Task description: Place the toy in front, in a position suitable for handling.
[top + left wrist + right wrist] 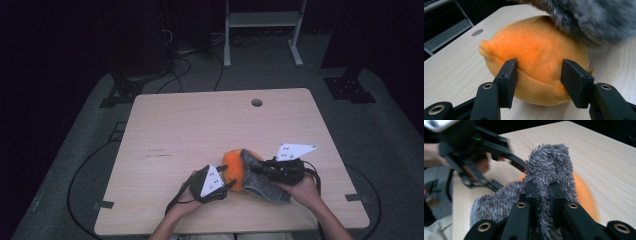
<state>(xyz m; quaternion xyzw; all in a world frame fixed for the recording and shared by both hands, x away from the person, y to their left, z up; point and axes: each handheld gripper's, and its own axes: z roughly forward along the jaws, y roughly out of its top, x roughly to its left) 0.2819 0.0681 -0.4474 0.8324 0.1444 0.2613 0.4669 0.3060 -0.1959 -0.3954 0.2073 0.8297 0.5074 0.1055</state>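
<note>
Orange plush toy (534,62) lies near the desk's (175,130) front edge, pinched by the left gripper (537,82). The right gripper (543,195) (jaws clamped on the grey fuzzy cover (549,167)) should peel slowly while the 1st grip holds the toy steady.

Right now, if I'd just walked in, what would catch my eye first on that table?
Most likely the bright orange plush toy near the front edge of the pale wooden table, with a shaggy grey cloth draped over its right side. The left gripper presses its black jaws into the plush from both sides, while the right gripper pinches a fold of the grey cloth.
</note>
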